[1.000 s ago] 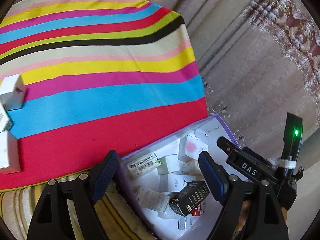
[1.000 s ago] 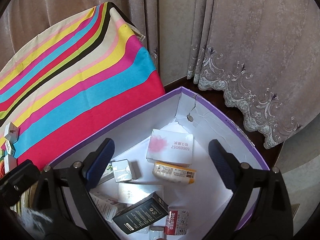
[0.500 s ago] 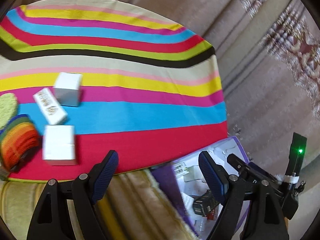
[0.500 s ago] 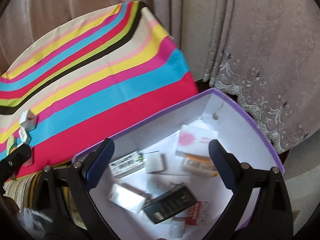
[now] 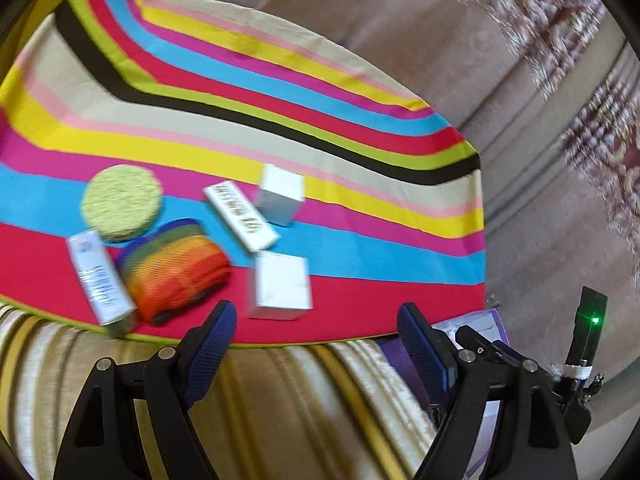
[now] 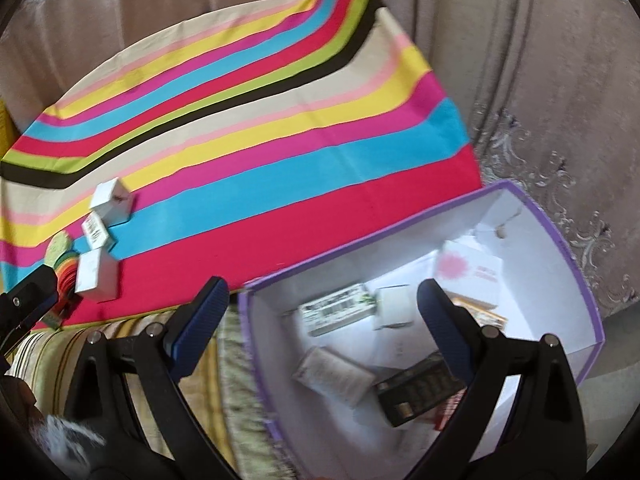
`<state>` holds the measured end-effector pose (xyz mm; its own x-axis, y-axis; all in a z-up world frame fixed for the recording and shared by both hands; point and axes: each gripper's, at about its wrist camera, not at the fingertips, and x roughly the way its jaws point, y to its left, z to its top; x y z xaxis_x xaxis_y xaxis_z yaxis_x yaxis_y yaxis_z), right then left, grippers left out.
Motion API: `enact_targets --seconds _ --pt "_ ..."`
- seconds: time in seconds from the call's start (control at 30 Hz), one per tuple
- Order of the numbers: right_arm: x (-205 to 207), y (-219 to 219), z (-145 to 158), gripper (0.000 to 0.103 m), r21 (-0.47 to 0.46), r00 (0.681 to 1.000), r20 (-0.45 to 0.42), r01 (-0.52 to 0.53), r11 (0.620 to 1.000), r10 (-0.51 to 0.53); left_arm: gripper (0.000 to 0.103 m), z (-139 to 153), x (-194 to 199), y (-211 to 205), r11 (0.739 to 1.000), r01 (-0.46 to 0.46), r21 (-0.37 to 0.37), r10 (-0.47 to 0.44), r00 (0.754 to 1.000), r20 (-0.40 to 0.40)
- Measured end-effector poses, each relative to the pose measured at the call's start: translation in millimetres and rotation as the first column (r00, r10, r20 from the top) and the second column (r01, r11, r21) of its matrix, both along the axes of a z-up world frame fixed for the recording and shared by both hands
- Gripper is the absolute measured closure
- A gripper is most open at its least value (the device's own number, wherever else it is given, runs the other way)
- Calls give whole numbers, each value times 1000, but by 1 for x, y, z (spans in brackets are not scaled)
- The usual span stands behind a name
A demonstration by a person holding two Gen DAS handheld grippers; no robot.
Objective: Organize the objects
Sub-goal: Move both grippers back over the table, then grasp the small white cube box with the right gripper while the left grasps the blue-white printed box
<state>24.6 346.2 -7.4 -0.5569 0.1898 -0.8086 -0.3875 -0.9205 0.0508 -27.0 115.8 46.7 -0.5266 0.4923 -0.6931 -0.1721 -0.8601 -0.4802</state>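
My left gripper (image 5: 316, 340) is open and empty, just short of the near edge of the striped tablecloth (image 5: 360, 184). In front of it lie a white box (image 5: 282, 276), a long white box (image 5: 240, 216), a white cube box (image 5: 280, 194), a tall white box (image 5: 100, 280), a rainbow bundle (image 5: 176, 272) and a green round pad (image 5: 122, 202). My right gripper (image 6: 324, 316) is open and empty over the near left rim of the purple box (image 6: 556, 236), which holds several small packages, among them a black box (image 6: 420, 392) and a barcode box (image 6: 338, 312).
Beige curtains (image 6: 560, 60) hang behind the table and the purple box. A striped yellow-brown cloth (image 5: 280, 408) lies below the table's near edge. The right half of the tablecloth (image 6: 320, 160) holds nothing. The left gripper's tip (image 6: 28, 304) shows at the right wrist view's left edge.
Both grippers have swung left, away from the purple box. The left wrist view now faces the boxes and bundle on the table; the purple box has slid to its right edge.
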Motion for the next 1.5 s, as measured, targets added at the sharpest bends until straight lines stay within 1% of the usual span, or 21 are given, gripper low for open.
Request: enact_targets --seconds 0.2,0.33,0.47,0.57,0.7,0.83,0.9,0.97,1.03,1.07,1.13,1.2,1.4,1.5 --pt "-12 -28 -1 7 -36 997 7 -70 997 71 20 -3 4 -40 998 -61 -7 61 998 24" --pt "-21 -48 -2 7 -65 993 7 -119 991 120 20 -4 5 -65 995 -81 -61 83 996 24" --pt "-32 -73 -6 7 -103 984 13 -177 979 179 19 -9 3 -86 992 -86 -93 91 995 46" --pt "-39 -86 -9 7 -122 977 16 -208 971 211 19 -13 -1 -95 987 -69 -142 78 996 54" --pt "-49 -102 -13 7 -136 969 25 -238 962 244 18 -14 -8 -102 975 -6 -220 17 999 47" --pt "-57 -114 -16 7 -142 963 28 -262 955 268 17 -17 -14 -99 944 99 -314 -89 995 45" --pt "-60 -119 -17 7 -144 959 27 -276 950 283 15 -20 -17 -96 928 157 -338 -147 988 57" --pt "-65 -125 -19 7 -142 954 33 -289 947 297 15 -22 -20 -92 905 212 -368 -205 977 59" --pt "-69 -128 -21 7 -141 952 34 -296 945 304 15 -25 -22 -86 870 263 -417 -265 963 53" --pt "-71 -130 -22 7 -140 951 35 -299 944 307 15 -25 -24 -84 857 273 -437 -279 959 50" --pt "-74 -132 -23 7 -138 950 40 -303 943 311 14 -27 -27 -80 834 317 -452 -331 942 50" --pt "-77 -134 -24 7 -136 947 45 -308 942 317 14 -29 -31 -77 817 349 -460 -364 929 58" --pt "-87 -144 -28 7 -128 939 51 -333 934 341 14 -36 -43 -77 809 371 -456 -380 922 77" --pt "-92 -147 -30 7 -126 937 51 -338 933 347 14 -41 -47 -75 797 403 -449 -407 909 92"
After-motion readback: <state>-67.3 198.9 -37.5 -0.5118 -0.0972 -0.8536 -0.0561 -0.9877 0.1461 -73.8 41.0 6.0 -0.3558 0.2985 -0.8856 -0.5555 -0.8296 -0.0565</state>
